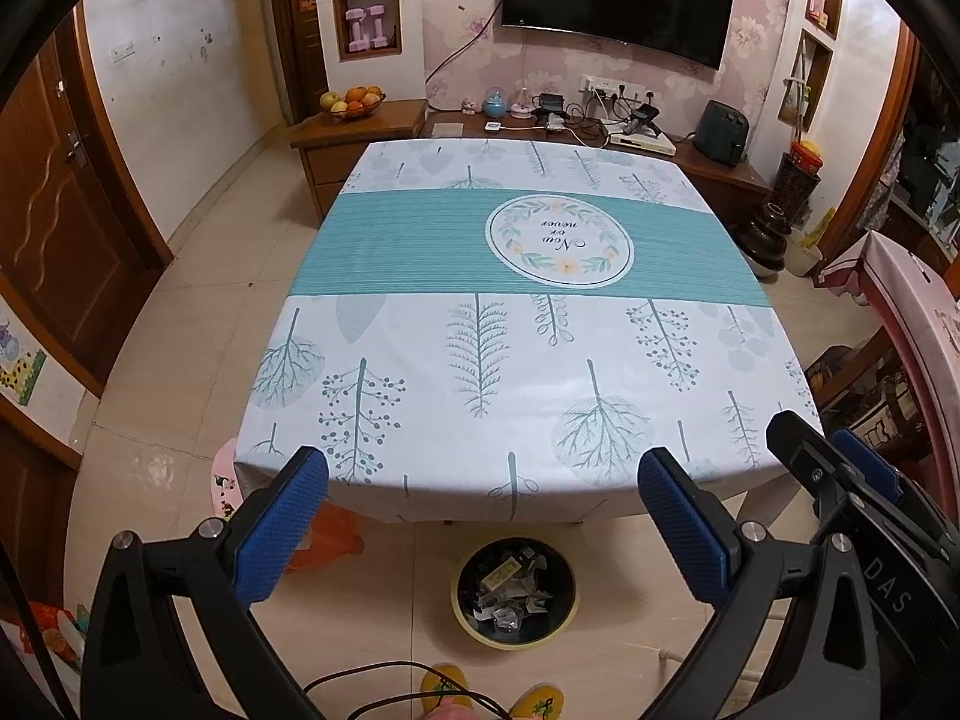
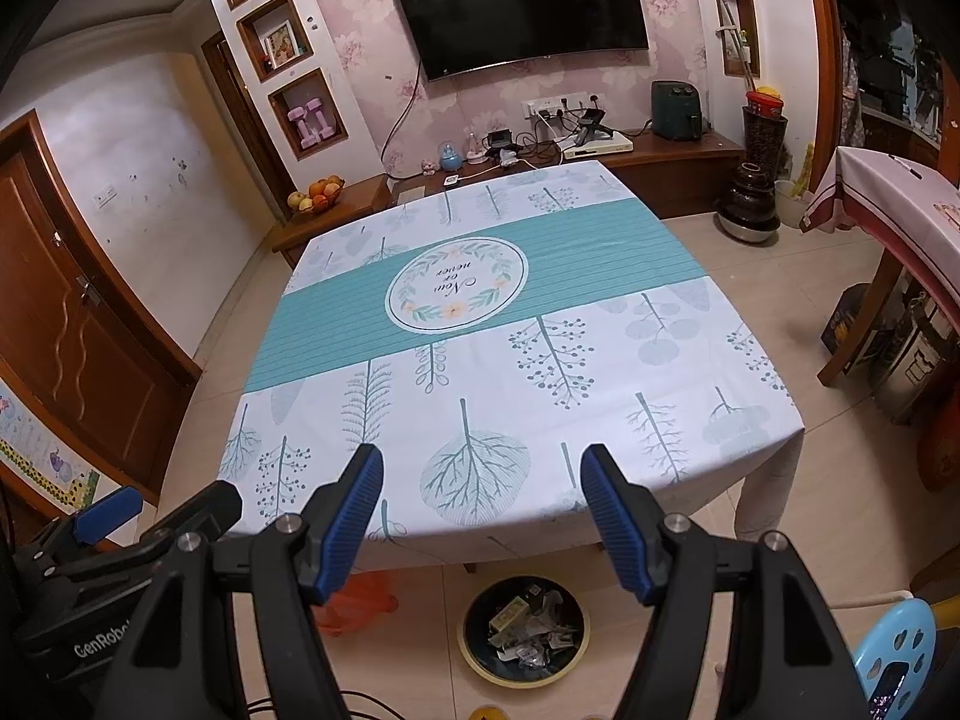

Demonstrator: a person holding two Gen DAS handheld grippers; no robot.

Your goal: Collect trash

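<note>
- The left gripper (image 1: 483,516) has its jaws wide open, with nothing between them.
- The right gripper (image 2: 483,519) is the same: jaws wide open and holding nothing.
- Both hang over the near edge of the counter (image 2: 600,420), whose cloth looks bare.
- The trash (image 2: 528,624) sits in the bin (image 2: 474,654) on the floor, below that near edge.
- I think the job is about done; check the far corners for bits.

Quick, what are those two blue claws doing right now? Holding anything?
Left gripper: open, holding nothing.
Right gripper: open, holding nothing.
</note>
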